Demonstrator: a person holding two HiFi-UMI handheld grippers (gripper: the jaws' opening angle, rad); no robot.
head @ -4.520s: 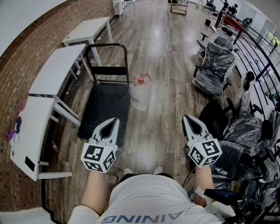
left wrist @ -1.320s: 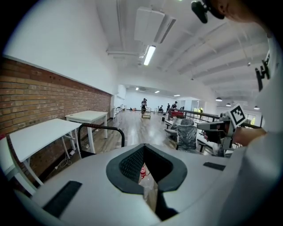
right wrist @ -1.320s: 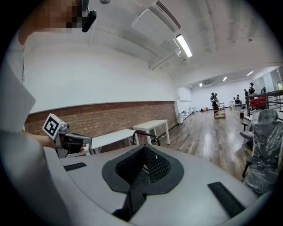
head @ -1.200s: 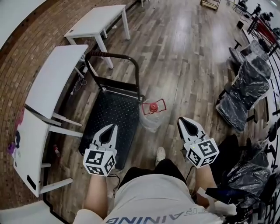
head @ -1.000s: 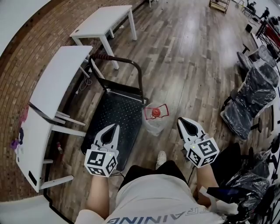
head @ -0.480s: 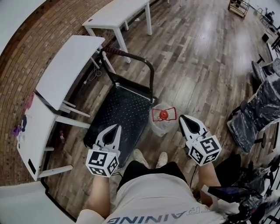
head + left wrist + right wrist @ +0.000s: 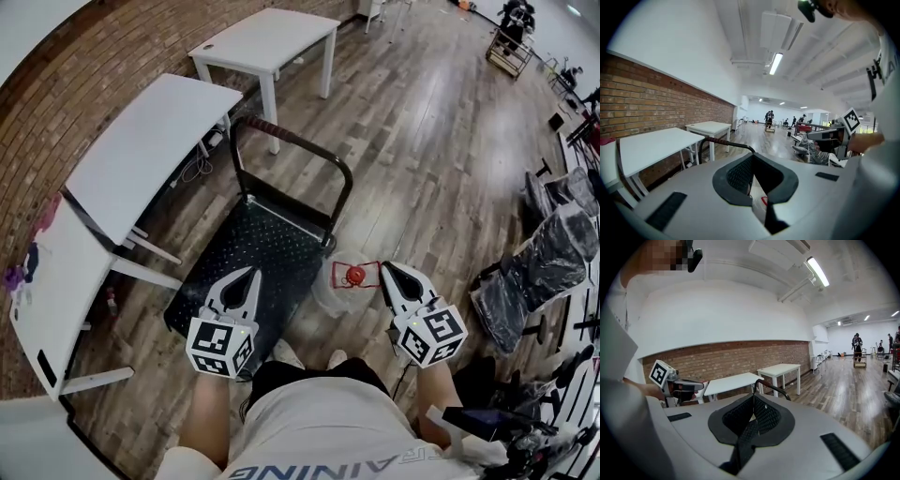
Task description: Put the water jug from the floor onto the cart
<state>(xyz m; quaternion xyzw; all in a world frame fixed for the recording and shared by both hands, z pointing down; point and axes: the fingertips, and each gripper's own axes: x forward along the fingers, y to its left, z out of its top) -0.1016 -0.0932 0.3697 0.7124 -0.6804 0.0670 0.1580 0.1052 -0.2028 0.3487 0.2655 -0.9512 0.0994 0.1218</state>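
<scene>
The clear plastic water jug with a red cap (image 7: 349,284) stands on the wooden floor (image 7: 422,141) beside the black flat cart (image 7: 258,248), so the right gripper (image 7: 384,269) and left gripper (image 7: 251,273) wait close by, fingers pressed together, empty.

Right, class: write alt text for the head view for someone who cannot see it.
A clear, red-capped water jug stands on the wooden floor beside a black cart, seen from above. The left gripper, shut, is over the cart; the right gripper, shut, is beside the jug.
</scene>
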